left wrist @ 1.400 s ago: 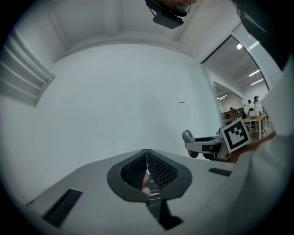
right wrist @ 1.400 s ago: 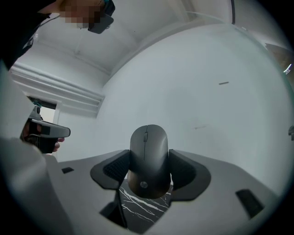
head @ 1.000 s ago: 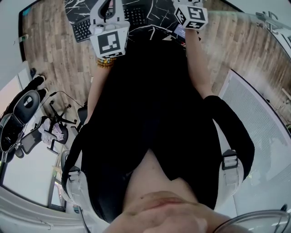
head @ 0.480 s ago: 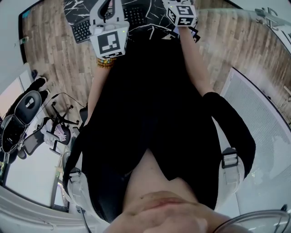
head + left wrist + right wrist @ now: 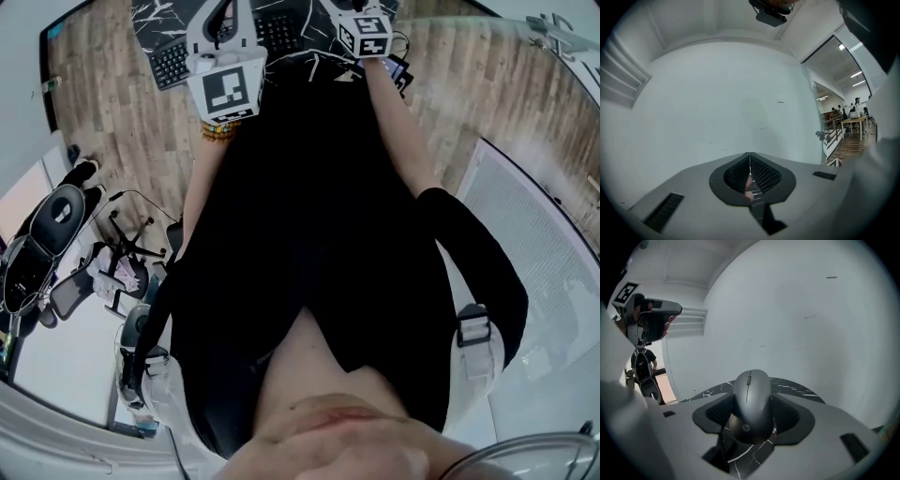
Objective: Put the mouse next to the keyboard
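While the mouse (image 5: 751,401) was held: it sat clamped by its flanks between the right claw's (image 5: 752,414) jaws, nose pointing away from the camera.
Mouse height: low over the marbled worktop (image 5: 801,389); no view settled whether its base touched.
Left claw (image 5: 750,176): jaws together on nothing, raised toward a bare wall, taking no part.
Keyboard (image 5: 171,62): it lay on the worktop in the head view, partly behind the left claw's marker cube, with the right claw near its right end.
Step in hand: judged to be the set-down beside the keyboard.
Doing it well: the mouse needed to go down level until its whole base rested flat. It belonged just beside the keyboard's right edge, clear of the keys and squared to that edge.
Release: the jaws were best parted only once the mouse had settled, wide enough for both pads to clear the flanks. A straight withdrawal would then avoid dragging it.
Risk: the smooth, rounded shell looked likely to twist or slide if the grip eased early.
Sightline: the person's body hid much of the worktop from the head view, so the gap to the keyboard was hard to judge there.
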The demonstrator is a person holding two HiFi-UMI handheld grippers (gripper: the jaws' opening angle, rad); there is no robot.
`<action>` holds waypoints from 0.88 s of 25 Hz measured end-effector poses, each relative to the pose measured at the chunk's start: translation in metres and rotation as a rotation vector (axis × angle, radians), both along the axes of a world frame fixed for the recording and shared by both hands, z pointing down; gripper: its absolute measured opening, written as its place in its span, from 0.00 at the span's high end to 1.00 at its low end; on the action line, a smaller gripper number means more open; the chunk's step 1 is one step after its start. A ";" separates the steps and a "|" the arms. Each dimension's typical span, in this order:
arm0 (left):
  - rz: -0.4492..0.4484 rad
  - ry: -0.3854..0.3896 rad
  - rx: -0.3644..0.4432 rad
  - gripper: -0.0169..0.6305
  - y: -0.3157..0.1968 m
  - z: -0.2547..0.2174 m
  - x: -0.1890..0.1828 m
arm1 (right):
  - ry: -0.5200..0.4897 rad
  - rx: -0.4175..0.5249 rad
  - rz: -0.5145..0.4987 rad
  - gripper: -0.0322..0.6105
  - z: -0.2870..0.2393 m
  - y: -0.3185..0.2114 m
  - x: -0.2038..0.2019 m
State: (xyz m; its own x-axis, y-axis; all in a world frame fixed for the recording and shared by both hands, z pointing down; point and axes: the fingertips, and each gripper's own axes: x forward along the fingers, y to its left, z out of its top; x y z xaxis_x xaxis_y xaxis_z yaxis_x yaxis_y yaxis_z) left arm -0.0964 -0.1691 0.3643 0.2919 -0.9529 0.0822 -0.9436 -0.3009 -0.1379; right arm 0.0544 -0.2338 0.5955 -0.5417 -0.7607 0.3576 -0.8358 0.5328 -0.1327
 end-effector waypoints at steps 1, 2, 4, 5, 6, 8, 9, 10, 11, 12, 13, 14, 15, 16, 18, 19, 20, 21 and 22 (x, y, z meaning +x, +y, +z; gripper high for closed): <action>0.000 -0.002 0.001 0.95 0.001 0.000 0.000 | 0.007 -0.009 -0.002 0.52 0.004 0.002 0.000; 0.001 -0.003 0.001 0.95 0.001 0.000 0.000 | 0.013 -0.017 -0.004 0.52 0.008 0.003 0.000; 0.001 -0.004 0.000 0.95 0.002 0.001 0.001 | 0.014 -0.025 -0.009 0.52 0.012 0.005 -0.001; 0.001 -0.003 -0.003 0.95 0.003 0.001 0.001 | 0.013 -0.027 -0.013 0.52 0.013 0.006 -0.001; 0.001 -0.002 -0.007 0.95 0.004 0.002 0.002 | 0.013 -0.029 -0.016 0.52 0.014 0.006 -0.002; 0.003 -0.002 -0.007 0.95 0.005 0.002 0.003 | 0.014 -0.033 -0.020 0.52 0.016 0.007 -0.002; 0.004 -0.003 -0.004 0.95 0.005 0.001 0.004 | 0.014 -0.036 -0.022 0.52 0.018 0.008 -0.003; 0.004 -0.003 -0.003 0.95 0.005 0.001 0.004 | 0.013 -0.040 -0.022 0.52 0.019 0.009 -0.003; 0.005 -0.004 -0.003 0.95 0.006 0.001 0.004 | 0.013 -0.044 -0.022 0.52 0.020 0.009 -0.003; 0.006 -0.004 -0.004 0.95 0.006 0.002 0.004 | 0.013 -0.048 -0.020 0.52 0.022 0.009 -0.003; 0.006 -0.003 -0.006 0.95 0.006 0.002 0.004 | 0.013 -0.051 -0.019 0.52 0.023 0.009 -0.003; 0.007 -0.003 -0.009 0.95 0.006 0.003 0.004 | 0.012 -0.053 -0.019 0.52 0.025 0.009 -0.003; 0.008 -0.003 -0.012 0.95 0.007 0.003 0.005 | 0.012 -0.053 -0.018 0.52 0.026 0.009 -0.003; 0.009 -0.004 -0.011 0.95 0.007 0.003 0.005 | 0.014 -0.051 -0.014 0.52 0.026 0.009 -0.003; 0.010 -0.007 -0.012 0.95 0.008 0.003 0.006 | 0.031 -0.040 0.006 0.52 0.028 0.008 -0.002; 0.010 -0.009 -0.013 0.95 0.008 0.003 0.006 | 0.044 -0.039 0.017 0.52 0.029 0.008 0.000; 0.010 -0.012 -0.012 0.95 0.009 0.003 0.007 | 0.052 -0.040 0.022 0.52 0.030 0.008 0.001; 0.011 -0.012 -0.009 0.95 0.010 0.003 0.008 | 0.056 -0.042 0.022 0.52 0.031 0.008 0.001; 0.012 -0.011 -0.005 0.95 0.010 0.002 0.008 | 0.057 -0.044 0.019 0.52 0.032 0.009 0.000</action>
State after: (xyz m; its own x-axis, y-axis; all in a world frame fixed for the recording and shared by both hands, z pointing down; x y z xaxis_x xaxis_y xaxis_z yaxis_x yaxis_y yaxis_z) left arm -0.0882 -0.1593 0.3666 0.3026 -0.9489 0.0902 -0.9384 -0.3131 -0.1462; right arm 0.0543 -0.2248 0.6270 -0.5047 -0.7537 0.4209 -0.8528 0.5111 -0.1075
